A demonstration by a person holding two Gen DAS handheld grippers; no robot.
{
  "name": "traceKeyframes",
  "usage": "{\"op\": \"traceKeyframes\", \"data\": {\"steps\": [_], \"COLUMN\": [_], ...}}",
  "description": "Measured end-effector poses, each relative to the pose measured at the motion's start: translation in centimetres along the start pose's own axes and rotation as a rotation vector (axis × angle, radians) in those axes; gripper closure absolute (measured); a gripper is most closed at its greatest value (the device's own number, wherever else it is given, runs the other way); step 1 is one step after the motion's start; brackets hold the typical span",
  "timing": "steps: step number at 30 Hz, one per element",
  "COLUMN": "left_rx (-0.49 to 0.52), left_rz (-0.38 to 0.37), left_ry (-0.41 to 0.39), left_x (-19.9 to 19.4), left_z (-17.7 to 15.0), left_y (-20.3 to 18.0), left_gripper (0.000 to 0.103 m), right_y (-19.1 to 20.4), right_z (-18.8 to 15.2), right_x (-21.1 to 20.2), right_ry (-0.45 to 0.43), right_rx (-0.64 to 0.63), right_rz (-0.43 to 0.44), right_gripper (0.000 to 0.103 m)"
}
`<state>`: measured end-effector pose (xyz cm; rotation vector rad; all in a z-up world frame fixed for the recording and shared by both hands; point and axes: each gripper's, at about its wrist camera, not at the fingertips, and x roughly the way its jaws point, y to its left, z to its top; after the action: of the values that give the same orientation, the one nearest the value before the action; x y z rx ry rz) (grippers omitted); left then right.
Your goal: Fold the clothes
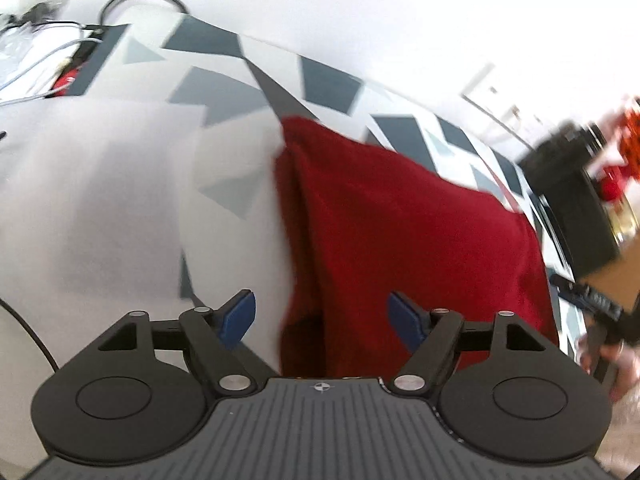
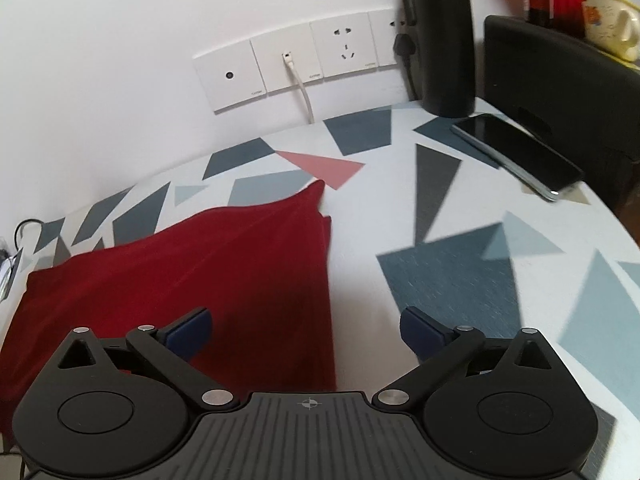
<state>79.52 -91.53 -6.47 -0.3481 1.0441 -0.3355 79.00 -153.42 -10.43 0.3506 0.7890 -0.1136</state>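
**Both grippers stood open over a folded red cloth**

The red cloth [image 2: 208, 264] lay flat on the worktop [image 2: 460, 216], folded into a layered shape, its far corner pointing toward the wall-side edge and a doubled hem showing along its right side. It sat toward the left part of the patterned surface, well apart from the phone [image 2: 516, 156] and the black bottle [image 2: 440, 40] near the far right corner.

The left gripper [image 1: 320, 316] hung above the cloth's left border with its jaws spread and nothing between them. The right gripper [image 2: 306, 330] was also wide open and empty, straddling the cloth's right border, one pad over fabric and the other over bare worktop. Neither pressed on the cloth.

Judging from this, the risks lay in the next grasp. The stacked layers at the right hem looked loosely aligned, so a pinch that caught only the top layer would probably peel the fold open. A gripper closing too high would close on air; one driven too low could drag the fabric across the slick surface and skew the edges. The left view was motion-blurred, so how squarely the layers met on that side could not be told. A wide sweep to the right could also nudge the phone, which lay close to the worktop's edge
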Motion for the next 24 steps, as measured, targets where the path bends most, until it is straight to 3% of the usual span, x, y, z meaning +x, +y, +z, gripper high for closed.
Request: {"op": "traceKeyframes", "data": {"steps": [3, 7, 12, 19, 24], "left_rx": [0.004, 0.019, 0.062, 0.114, 0.139], "left_rz": [0.045, 0.079, 0.114, 0.234, 0.271], "left_ry": [0.001, 0.044, 0.038, 0.036, 0.025], "left_x": [1.5, 4.1, 5.9, 7.1, 7.2], "left_z": [0.9, 1.1, 0.6, 0.4, 0.0], "left_y": [0.1, -0.6, -2.2, -4.3, -4.9], "left_gripper": [0.019, 0.018, 0.001, 0.0, 0.0], "right_y": [0.3, 1.2, 2.0, 2.5, 2.8], "right_z": [0.7, 1.1, 0.8, 0.2, -0.1], "right_x": [1.7, 3.6, 5.4, 5.5, 5.6], "right_ry": [0.009, 0.043, 0.098, 0.078, 0.062], "right_rx": [0.008, -0.008, -0.035, -0.086, -0.1], "right_rz": [0.013, 0.013, -0.009, -0.031, -0.055], "right_gripper": [0.001, 0.001, 0.001, 0.001, 0.001]}}
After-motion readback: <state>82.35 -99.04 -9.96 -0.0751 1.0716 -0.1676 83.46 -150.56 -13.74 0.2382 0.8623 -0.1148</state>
